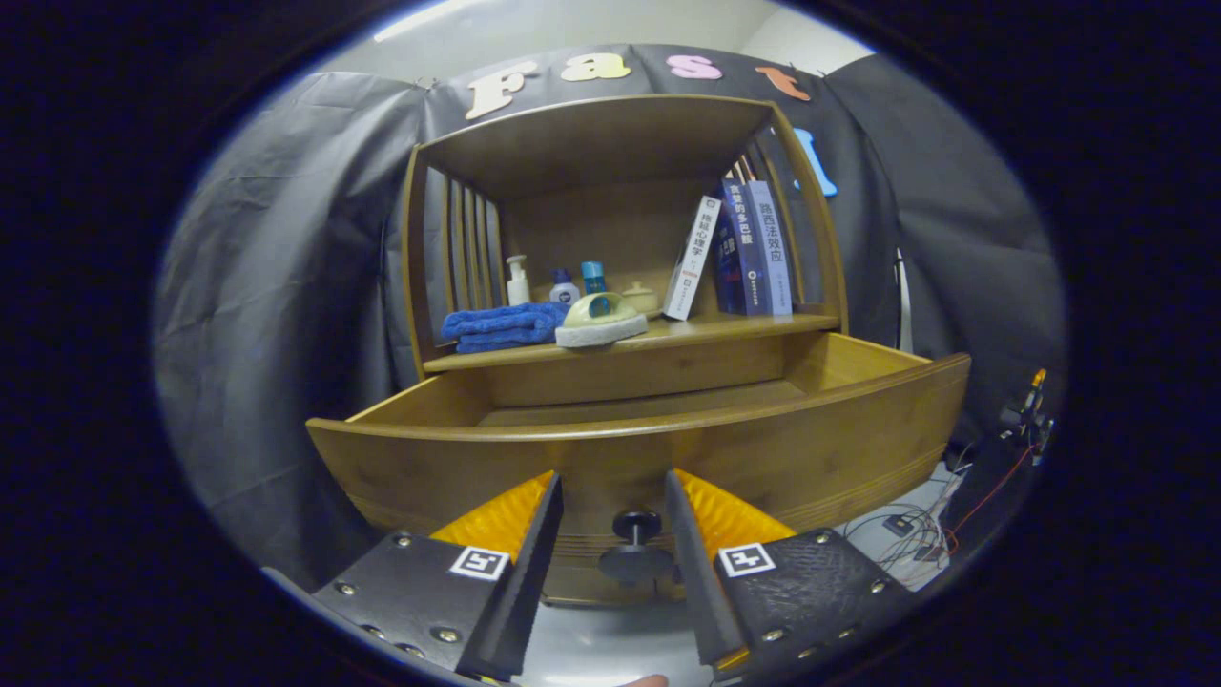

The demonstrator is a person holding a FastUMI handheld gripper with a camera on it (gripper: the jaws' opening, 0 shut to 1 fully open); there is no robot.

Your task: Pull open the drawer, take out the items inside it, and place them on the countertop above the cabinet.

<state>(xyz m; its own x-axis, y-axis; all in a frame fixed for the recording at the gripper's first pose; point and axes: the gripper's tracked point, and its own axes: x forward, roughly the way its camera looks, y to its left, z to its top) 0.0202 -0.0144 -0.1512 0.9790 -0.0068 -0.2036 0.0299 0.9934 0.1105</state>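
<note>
Here the drawer (668, 448) is already pulled out, and its knob (636, 527) is seen between the fingers of the gripper (610, 510), which are spread wide and touch nothing. The pulling step is judged done. The inside is hidden behind the drawer's front, so no item can be told. Next, the gripper must be raised over the front and lowered inside; the shelf (725, 329) above is meant for the items.

wooden drawer (668, 448) pulled open, dark knob (636, 527)
</note>
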